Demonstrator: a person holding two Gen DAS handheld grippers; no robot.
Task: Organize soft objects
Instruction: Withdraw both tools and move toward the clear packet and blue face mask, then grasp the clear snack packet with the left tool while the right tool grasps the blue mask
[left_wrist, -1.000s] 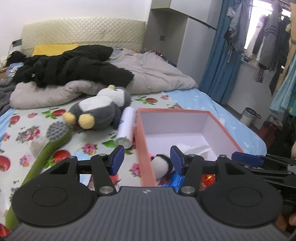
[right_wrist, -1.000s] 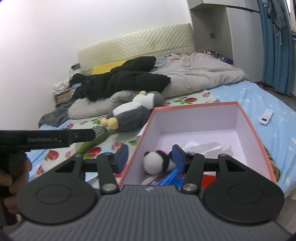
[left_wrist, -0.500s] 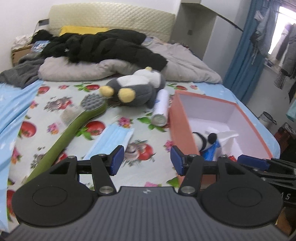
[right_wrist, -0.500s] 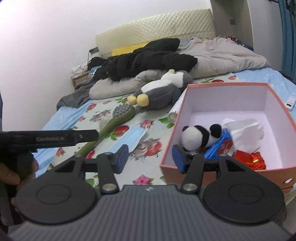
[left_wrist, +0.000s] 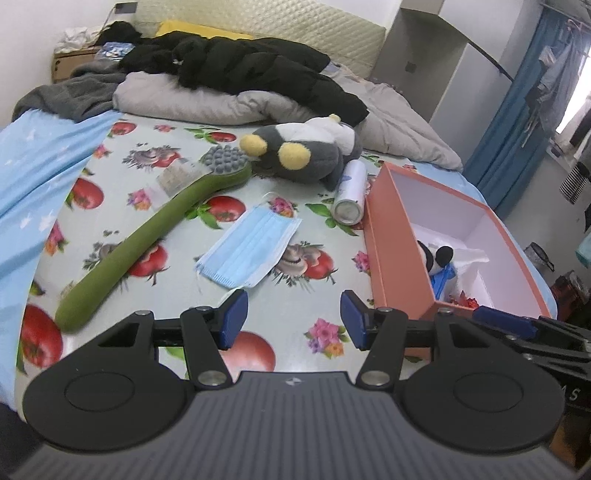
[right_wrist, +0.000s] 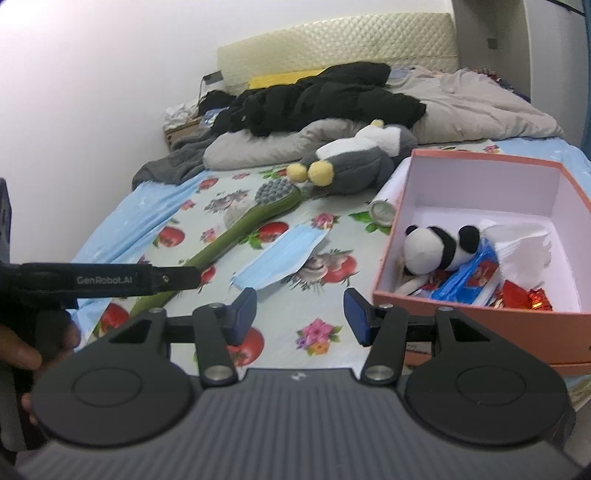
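Observation:
An orange box (left_wrist: 391, 243) (right_wrist: 461, 306) with a white inside stands on the bed at the right. It holds a panda plush (right_wrist: 436, 245) (left_wrist: 437, 256), white tissue and coloured packets. A grey penguin plush (left_wrist: 303, 153) (right_wrist: 354, 162) lies beyond it. A blue face mask (left_wrist: 251, 251) (right_wrist: 280, 258) lies flat on the fruit-print sheet. My left gripper (left_wrist: 291, 319) is open and empty, just short of the mask. My right gripper (right_wrist: 299, 314) is open and empty, left of the box's front corner.
A long green brush (left_wrist: 155, 229) (right_wrist: 243, 229) lies left of the mask. A white spray can (left_wrist: 349, 195) (right_wrist: 384, 210) lies against the box. Black clothes and a grey duvet (left_wrist: 236, 92) are piled at the bed's head. The left gripper's handle (right_wrist: 99, 282) crosses the right view.
Both grippers have pulled back from over the box and swung left; the mask and brush now show in front. The panda plush stays in the box. Both jaws stay open.

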